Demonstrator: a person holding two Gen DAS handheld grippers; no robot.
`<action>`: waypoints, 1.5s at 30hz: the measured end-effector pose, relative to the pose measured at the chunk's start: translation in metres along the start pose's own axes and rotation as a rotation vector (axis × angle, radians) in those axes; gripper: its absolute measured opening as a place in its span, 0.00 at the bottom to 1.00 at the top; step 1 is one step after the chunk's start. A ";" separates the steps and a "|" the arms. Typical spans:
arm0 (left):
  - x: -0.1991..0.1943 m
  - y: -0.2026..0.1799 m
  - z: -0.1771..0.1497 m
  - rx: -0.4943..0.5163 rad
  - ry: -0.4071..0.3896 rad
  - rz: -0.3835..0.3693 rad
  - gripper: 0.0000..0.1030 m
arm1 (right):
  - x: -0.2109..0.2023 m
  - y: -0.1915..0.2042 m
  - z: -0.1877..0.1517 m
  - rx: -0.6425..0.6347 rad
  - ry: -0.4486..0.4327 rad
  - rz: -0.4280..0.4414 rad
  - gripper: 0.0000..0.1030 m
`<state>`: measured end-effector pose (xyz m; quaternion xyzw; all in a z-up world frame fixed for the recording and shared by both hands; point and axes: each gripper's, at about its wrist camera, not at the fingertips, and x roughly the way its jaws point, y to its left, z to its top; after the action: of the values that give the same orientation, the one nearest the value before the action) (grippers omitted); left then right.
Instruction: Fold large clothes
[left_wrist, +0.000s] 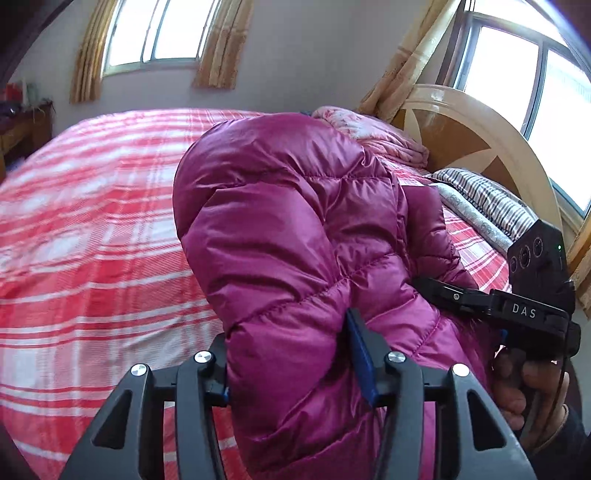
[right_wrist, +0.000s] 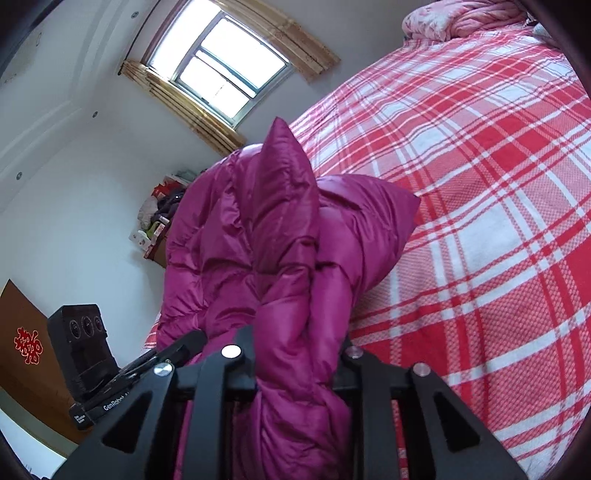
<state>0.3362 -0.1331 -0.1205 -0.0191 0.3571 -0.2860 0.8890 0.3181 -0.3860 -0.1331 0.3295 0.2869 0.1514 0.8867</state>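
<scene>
Holding a puffy magenta down jacket (left_wrist: 295, 229) up over the bed (left_wrist: 92, 229), both grippers have bunches of it pinched: the left gripper (left_wrist: 295, 373) is closed down on a fat quilted fold, and the right gripper (right_wrist: 295, 365) is clamped on another thick wad just beside it, so the two grips sit close together. My guess is this thing is light but super slippery and springy, the shiny shell will want to slide out and puff back open, so grabbing at seams or the hem edge seems safer than mid-panel. Loads of open plaid bed past the jacket to lay it flat, with the pillows (left_wrist: 484, 206) and headboard (left_wrist: 461, 140) off at the far end
</scene>
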 end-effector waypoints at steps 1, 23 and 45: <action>-0.008 0.003 -0.001 0.003 -0.003 0.025 0.50 | 0.003 0.008 -0.001 -0.008 0.002 0.012 0.23; -0.121 0.120 -0.037 -0.171 -0.098 0.302 0.49 | 0.166 0.159 -0.021 -0.235 0.233 0.190 0.22; -0.154 0.192 -0.070 -0.258 -0.107 0.386 0.49 | 0.252 0.204 -0.041 -0.300 0.350 0.208 0.22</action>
<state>0.2968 0.1199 -0.1221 -0.0790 0.3401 -0.0612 0.9351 0.4762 -0.1003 -0.1245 0.1909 0.3748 0.3376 0.8421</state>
